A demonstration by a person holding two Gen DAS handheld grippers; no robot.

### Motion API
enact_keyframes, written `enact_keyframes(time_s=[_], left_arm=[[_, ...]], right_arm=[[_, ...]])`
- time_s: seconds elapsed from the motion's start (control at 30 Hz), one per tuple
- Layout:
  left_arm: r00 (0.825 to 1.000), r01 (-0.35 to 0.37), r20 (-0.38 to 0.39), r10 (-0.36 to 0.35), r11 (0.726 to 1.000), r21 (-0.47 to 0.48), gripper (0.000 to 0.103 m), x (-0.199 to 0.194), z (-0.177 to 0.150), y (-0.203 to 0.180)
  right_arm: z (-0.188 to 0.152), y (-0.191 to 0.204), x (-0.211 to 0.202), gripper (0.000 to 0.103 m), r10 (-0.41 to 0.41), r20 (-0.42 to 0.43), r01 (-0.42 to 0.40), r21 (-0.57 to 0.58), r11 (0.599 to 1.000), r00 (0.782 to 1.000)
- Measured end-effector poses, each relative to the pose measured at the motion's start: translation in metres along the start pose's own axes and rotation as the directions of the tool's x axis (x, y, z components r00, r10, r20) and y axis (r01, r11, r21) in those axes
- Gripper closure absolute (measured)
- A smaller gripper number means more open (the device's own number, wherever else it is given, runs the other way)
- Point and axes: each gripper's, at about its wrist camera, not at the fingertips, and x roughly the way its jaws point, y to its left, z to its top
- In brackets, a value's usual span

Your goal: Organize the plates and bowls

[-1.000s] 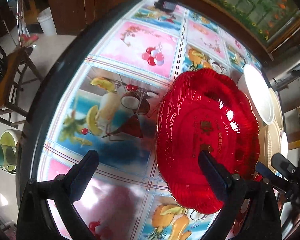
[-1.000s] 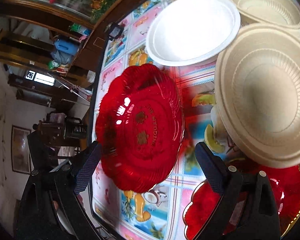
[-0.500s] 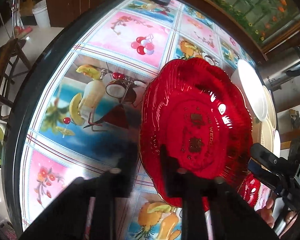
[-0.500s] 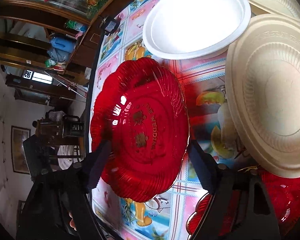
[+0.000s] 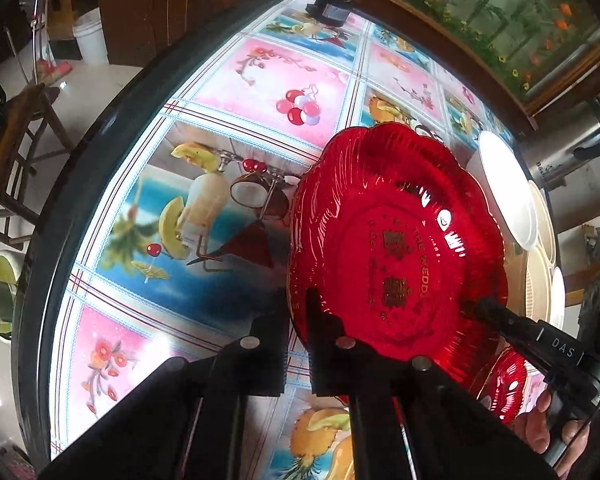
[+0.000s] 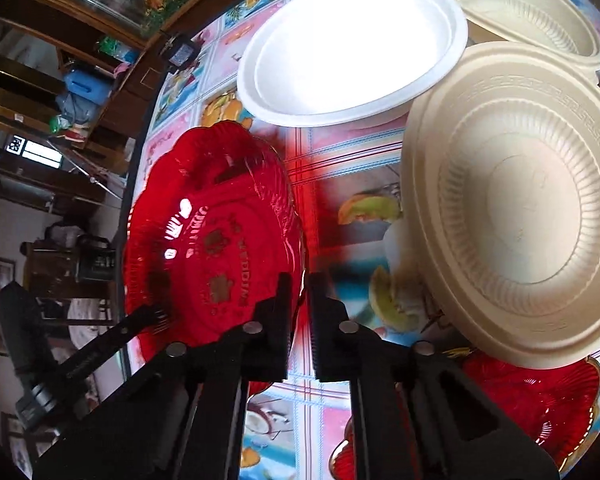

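Pinching opposite edges of the red plate (image 5: 396,248), the left gripper (image 5: 298,312) and right gripper (image 6: 298,300) are both clamped on its rim, presumably to lift it level; beyond sit the white plate (image 6: 352,48) and beige bowls (image 6: 516,200).

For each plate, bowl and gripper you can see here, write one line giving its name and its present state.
Left gripper: shut on the rim of the large red plate.
Right gripper: shut on the opposite rim of the same plate.
Large red plate: face up, clamped at two edges.
White plate: face up, empty, on the table.
Beige bowl: empty, resting over a second red plate.
Farther beige bowl: empty, upright.
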Motion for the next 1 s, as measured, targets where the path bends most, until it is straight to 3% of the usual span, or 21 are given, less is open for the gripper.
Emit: enact_keyframes(time_s=[0.17, 0.33, 0.5, 0.73, 1.0], left_arm=[[1.000, -0.009, 0.000, 0.009, 1.000, 0.003, 0.098, -0.002, -0.005, 0.003], [1.000, -0.020, 0.022, 0.020, 1.000, -0.003, 0.098, -0.017, -0.020, 0.016], [0.996, -0.066, 0.057, 0.066, 0.998, 0.001, 0.098, -0.048, -0.047, 0.037], [0.991, -0.122, 0.047, 0.122, 0.993, -0.010, 0.097, -0.076, -0.092, 0.070], [0.994, -0.113, 0.000, 0.113, 0.993, 0.044, 0.095, -0.068, -0.124, 0.059]], right_arm=[[-0.006, 0.006, -0.003, 0.096, -0.035, 0.018, 0.035, -0.041, 0.999, 0.999], [-0.023, 0.015, -0.007, 0.096, -0.019, 0.018, 0.021, -0.070, 0.997, 1.000], [-0.058, 0.035, -0.011, 0.096, -0.003, 0.013, 0.004, -0.141, 0.990, 1.000], [-0.110, 0.057, -0.006, 0.095, 0.055, -0.038, -0.061, -0.192, 0.979, 0.998], [-0.147, 0.033, -0.019, 0.095, 0.047, -0.060, -0.056, -0.159, 0.986, 0.997]])
